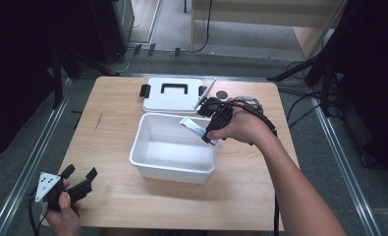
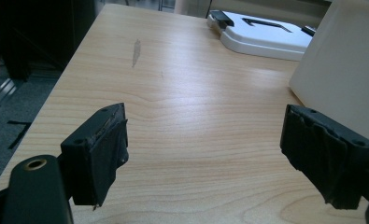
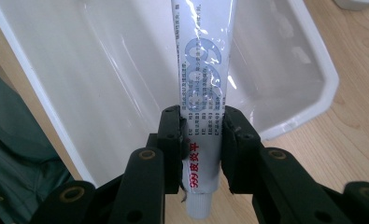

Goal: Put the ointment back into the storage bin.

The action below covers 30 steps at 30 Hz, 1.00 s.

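Right gripper view: right gripper (image 3: 203, 140) pinches a white printed ointment tube (image 3: 202, 70) over the open white plastic box (image 3: 308, 60); judging, release comes next. Left gripper (image 1: 78, 177) rests spread apart.

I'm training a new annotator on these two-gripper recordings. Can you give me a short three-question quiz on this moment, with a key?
1. True or false: the left gripper is closed on something.
2. Multiple choice: what is the right gripper holding? A) a spoon B) a tube C) the lid's handle
3. Fill in: the white lid lies on the table just past the box's ____ side, seen from the person.

Key
1. False. Its jaws stand wide apart over bare wood, near the table's front left corner.
2. B. The jaws clamp a white tube near its cap end; the rest reaches out over the open white box.
3. Far.
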Tool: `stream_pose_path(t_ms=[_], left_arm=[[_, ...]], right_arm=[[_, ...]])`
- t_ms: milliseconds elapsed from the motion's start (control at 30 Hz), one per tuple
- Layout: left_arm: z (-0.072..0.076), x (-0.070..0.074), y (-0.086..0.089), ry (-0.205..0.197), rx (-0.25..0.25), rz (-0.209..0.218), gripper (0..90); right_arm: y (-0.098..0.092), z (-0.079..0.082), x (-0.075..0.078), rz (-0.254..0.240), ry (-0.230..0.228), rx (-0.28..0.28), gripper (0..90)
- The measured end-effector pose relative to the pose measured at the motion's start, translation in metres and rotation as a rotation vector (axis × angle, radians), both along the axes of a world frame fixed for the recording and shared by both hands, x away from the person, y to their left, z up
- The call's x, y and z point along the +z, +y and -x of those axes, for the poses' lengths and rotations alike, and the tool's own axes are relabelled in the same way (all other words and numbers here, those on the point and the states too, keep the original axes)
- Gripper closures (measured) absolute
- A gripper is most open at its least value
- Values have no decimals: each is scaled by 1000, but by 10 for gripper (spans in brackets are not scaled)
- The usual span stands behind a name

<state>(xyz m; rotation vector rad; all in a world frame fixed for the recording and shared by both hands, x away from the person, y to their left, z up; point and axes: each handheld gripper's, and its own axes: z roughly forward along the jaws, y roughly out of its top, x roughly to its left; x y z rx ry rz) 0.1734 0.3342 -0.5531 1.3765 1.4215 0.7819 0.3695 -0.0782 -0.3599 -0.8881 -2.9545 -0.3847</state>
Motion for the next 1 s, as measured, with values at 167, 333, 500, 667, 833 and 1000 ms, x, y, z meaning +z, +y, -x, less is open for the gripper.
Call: stream_pose_path(t_ms=[167,333,500,667,833,1000], left_arm=[[0,0,0,2,2,-2,160],[0,0,0,3,1,-2,160],[-1,0,0,4,-1,-2,160],[-1,0,0,4,-2,1,160],[-1,0,0,10,-3,-4,160],[-1,0,0,11,-4,-6,160]], right_arm=[[8,0,-4,-1,2,14,723],[12,-2,-8,-3,-1,20,723],[15,-5,-13,-5,-1,14,723],[16,-6,-18,2,1,16,723],[17,-9,-24,-12,6,7,722],[22,-10,-29,0,6,20,723]])
